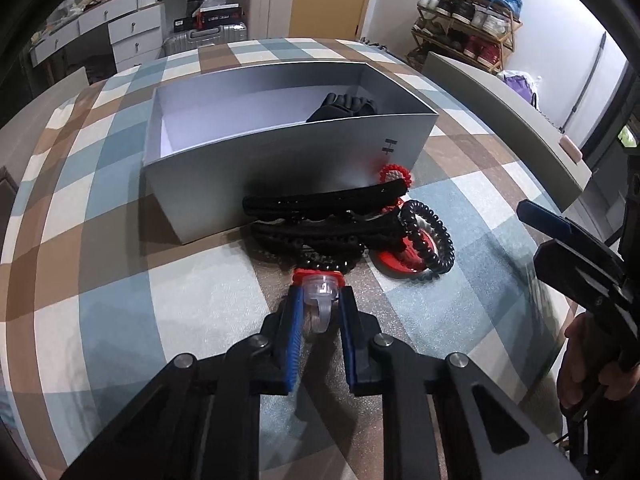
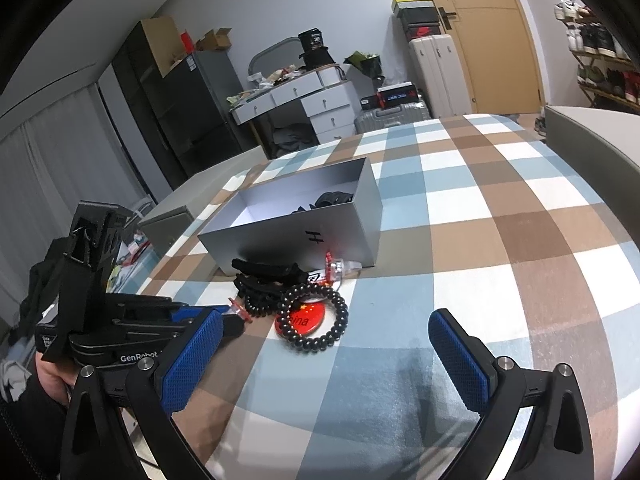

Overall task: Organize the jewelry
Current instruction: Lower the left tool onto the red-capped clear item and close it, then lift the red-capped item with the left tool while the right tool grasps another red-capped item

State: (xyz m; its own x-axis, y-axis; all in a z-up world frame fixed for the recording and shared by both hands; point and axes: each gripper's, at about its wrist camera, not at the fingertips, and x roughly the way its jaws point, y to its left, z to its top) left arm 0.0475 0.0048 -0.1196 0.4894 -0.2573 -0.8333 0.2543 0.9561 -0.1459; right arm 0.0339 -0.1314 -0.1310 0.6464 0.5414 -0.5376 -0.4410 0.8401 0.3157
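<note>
My left gripper [image 1: 319,300] is shut on a clear plastic ring with a red top [image 1: 319,289], low over the checked cloth; it also shows in the right wrist view [image 2: 239,315]. Just beyond lies a pile: black hair clips [image 1: 320,202], a black bead bracelet [image 1: 430,236] on a red round badge [image 1: 400,260], and a red-and-white rosette [image 1: 396,174]. The open grey box [image 1: 280,160] stands behind, with a black item [image 1: 344,106] inside. My right gripper [image 2: 326,348] is open and empty, near the bracelet [image 2: 314,318] and badge [image 2: 306,318].
The checked cloth [image 2: 480,220] covers the table. The grey box [image 2: 296,228] sits mid-table. A grey chair back [image 1: 500,120] stands at the right edge. A white dresser [image 2: 312,96], suitcases and a shoe rack [image 1: 468,12] stand behind.
</note>
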